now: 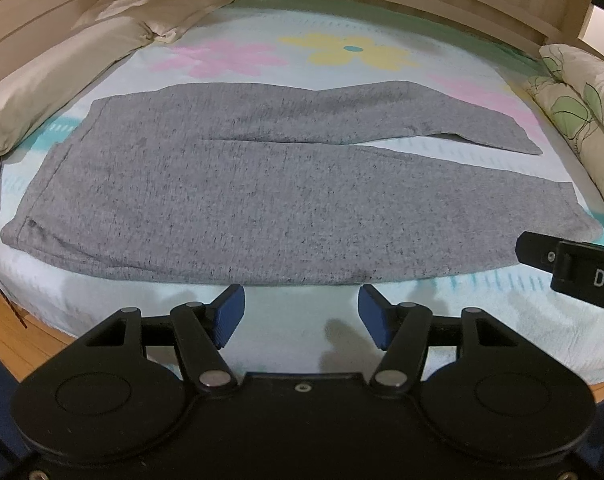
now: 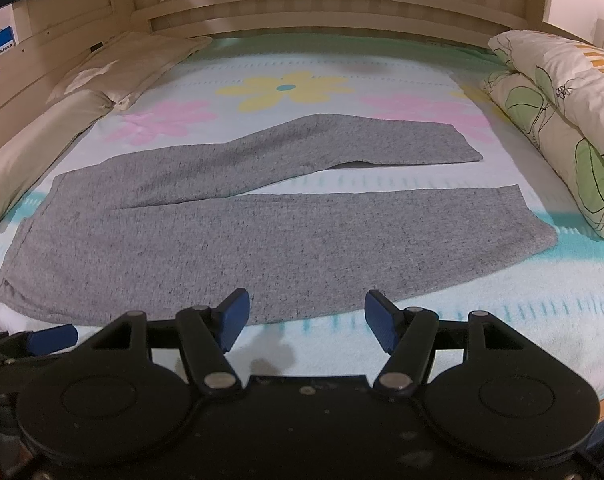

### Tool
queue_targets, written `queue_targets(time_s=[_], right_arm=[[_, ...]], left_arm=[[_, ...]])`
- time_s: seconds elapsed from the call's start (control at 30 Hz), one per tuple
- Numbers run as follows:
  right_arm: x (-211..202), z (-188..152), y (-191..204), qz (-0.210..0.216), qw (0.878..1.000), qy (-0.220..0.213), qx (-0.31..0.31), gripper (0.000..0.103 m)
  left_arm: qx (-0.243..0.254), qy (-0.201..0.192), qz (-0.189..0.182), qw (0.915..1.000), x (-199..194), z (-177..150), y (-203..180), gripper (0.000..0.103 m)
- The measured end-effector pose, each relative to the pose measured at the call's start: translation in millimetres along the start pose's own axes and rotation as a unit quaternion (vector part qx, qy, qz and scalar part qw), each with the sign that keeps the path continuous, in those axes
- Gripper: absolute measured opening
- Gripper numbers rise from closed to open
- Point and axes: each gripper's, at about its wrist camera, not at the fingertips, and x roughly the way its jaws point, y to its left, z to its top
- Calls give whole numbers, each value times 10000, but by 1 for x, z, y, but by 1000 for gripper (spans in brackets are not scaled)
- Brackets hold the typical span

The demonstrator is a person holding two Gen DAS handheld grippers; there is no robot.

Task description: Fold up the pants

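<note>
Your grey pants (image 1: 237, 200) lie flat across the flowered bedsheet (image 1: 342, 52), waistband toward your left, the two legs running right and parted in a narrow V. The far leg angles away from the near one, its hem slightly lifted. Your left gripper (image 1: 302, 312) hovers over the near edge of the bed, just short of the fabric — jaws apart, holding nothing. Your right gripper (image 2: 306, 320) sits likewise at the near hem line, blue pads (image 2: 233, 320) spread, nothing between them. Beige pillows (image 2: 33, 148) flank the left side; a leaf-print duvet (image 2: 562, 120) is bunched on the right.
</note>
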Motion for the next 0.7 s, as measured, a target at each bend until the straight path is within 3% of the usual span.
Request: queue_targets(time_s=[0.4, 0.7], right_arm=[[4, 2, 0, -48, 10000, 60, 11, 66], [-5, 40, -11, 87, 9999, 90, 51, 66]], left_arm=[[53, 83, -113, 9999, 5, 6, 2, 65], [378, -90, -283, 9988, 8, 55, 5, 65]])
